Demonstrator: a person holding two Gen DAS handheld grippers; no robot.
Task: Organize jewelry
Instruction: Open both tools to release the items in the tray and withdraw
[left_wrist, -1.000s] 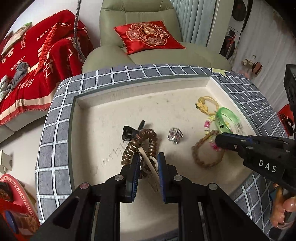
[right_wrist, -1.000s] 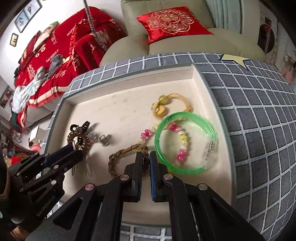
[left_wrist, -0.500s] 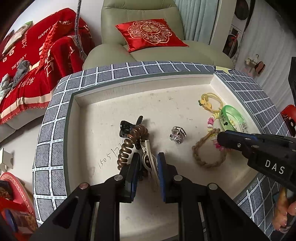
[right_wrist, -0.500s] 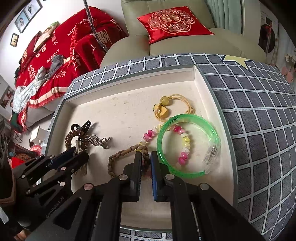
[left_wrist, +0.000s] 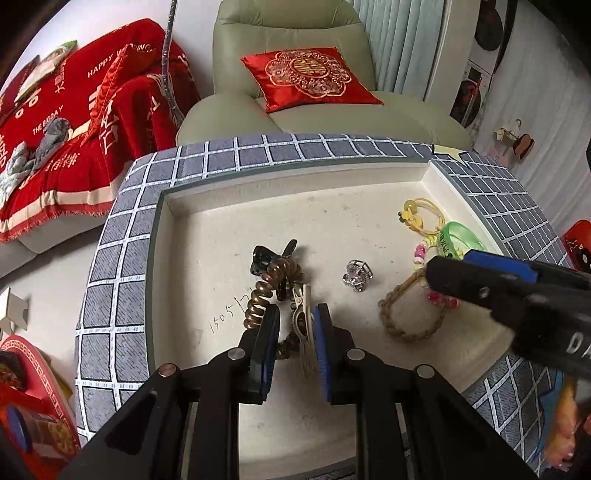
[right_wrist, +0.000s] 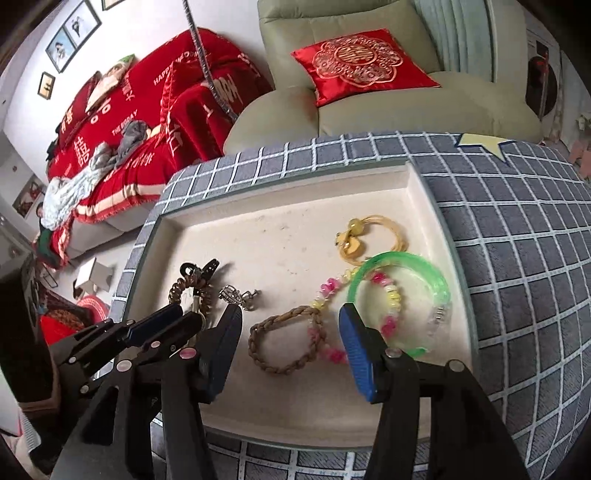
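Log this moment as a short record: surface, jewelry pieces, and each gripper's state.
surface: cream tray with a grey checked padded rim
left cluster: brown spiral hair tie, black claw clip, pale hair clip
middle: small silver clip
right cluster: braided brown bracelet, pink and yellow bead bracelet, green bangle, yellow hair tie
left gripper: fingers around the pale hair clip and spiral tie; grip unclear
right gripper: open, straddling the braided bracelet

The red blanket (left_wrist: 70, 122) reads "HAPPY WEDDING" and "THE BIGDAY"; the tray floor (left_wrist: 229, 206) bears handwritten "1505".
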